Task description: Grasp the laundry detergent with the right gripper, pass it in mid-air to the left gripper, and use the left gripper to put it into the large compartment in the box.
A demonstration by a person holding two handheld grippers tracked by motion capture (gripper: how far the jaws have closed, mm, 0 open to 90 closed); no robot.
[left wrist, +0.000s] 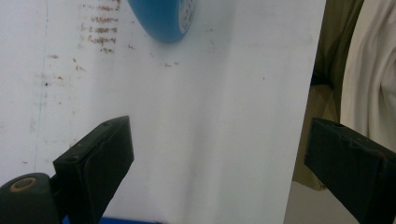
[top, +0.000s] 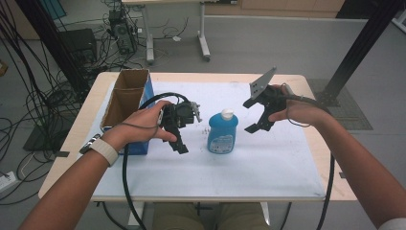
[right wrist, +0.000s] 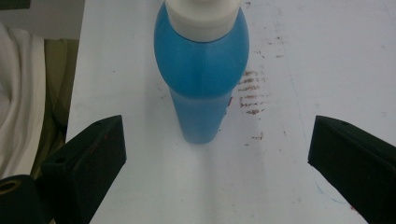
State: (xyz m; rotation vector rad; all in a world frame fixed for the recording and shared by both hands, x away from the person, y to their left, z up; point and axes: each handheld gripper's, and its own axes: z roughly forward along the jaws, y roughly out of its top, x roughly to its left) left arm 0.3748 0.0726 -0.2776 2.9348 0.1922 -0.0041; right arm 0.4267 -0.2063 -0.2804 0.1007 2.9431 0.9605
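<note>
Smooth blue plastic bottle [top: 222, 132] with a rounded shoulder and a white screw cap, upright near the middle of the tabletop [top: 249, 167], printed label on its front. Stands between the two tools, touched by neither. Left hand-held gripper [top: 178, 130] of matte black, blocky pads, jaws spread wide and empty, just left of the bottle. Right hand-held gripper [top: 258, 115] likewise wide open and empty, just right of the bottle, grey three-cornered plate on top. Black cable trailing from each.

Open brown cardboard box [top: 125, 98] with blue printed sides at the left of the tabletop, flaps up; contents not discernible.

Pale wooden tabletop covered by a white sheet [top: 268, 158], flat and faintly smudged, small brownish marks [right wrist: 250, 95] beside the bottle. Grey floor beyond, tangled black cables at left, another table's legs at the far side, a black post at right.
</note>
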